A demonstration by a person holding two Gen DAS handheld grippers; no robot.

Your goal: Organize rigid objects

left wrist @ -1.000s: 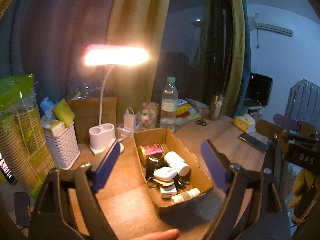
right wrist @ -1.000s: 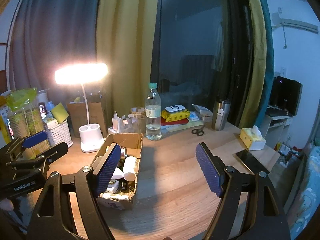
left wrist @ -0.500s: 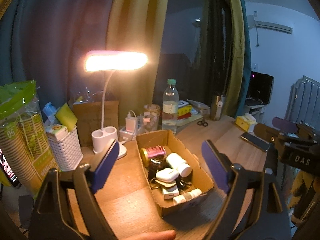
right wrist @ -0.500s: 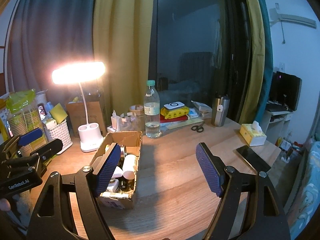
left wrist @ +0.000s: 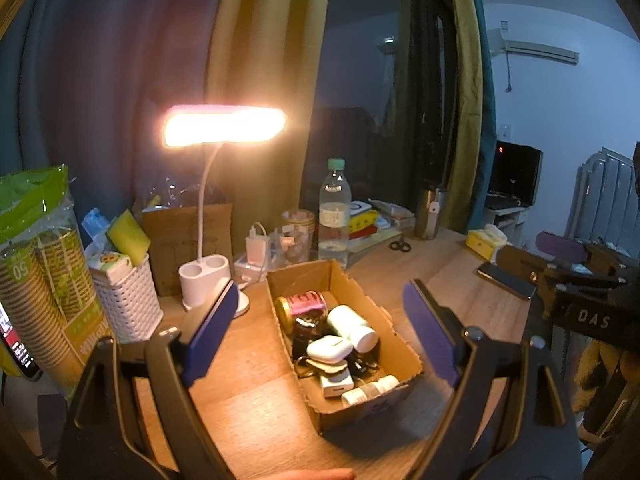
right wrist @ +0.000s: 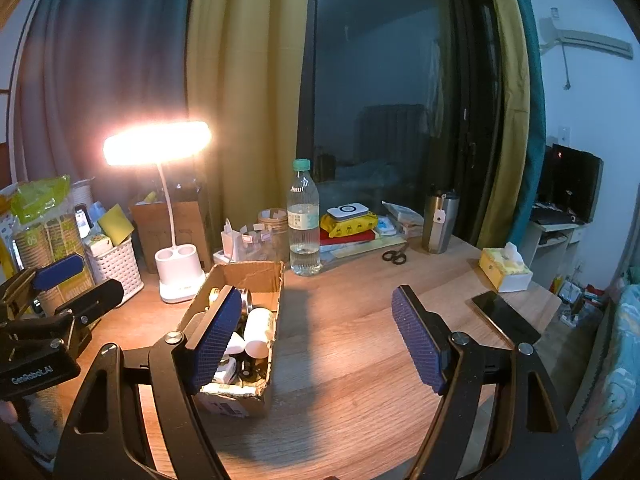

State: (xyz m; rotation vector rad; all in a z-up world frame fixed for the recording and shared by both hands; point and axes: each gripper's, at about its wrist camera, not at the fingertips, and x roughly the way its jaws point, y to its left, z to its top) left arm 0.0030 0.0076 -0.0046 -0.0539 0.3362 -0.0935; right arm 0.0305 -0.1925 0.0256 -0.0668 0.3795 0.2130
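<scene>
An open cardboard box (left wrist: 400,356) sits on the wooden desk, holding a pink-labelled tin (left wrist: 302,304), a white pill bottle (left wrist: 352,326), a white earbud case (left wrist: 330,350) and other small items. It also shows in the right wrist view (right wrist: 256,276). My left gripper (left wrist: 320,334) is open and empty, held above and in front of the box. My right gripper (right wrist: 316,338) is open and empty, to the right of the box over bare desk.
A lit desk lamp (left wrist: 208,276), white basket (left wrist: 128,296), paper cup stack (left wrist: 44,296), water bottle (right wrist: 304,228), steel tumbler (right wrist: 440,224), scissors (right wrist: 394,256), tissue box (right wrist: 506,270) and phone (right wrist: 506,316) stand around the desk.
Both grippers have drawn back and risen slightly; the box looks a little lower and farther. Both stay open and empty.
</scene>
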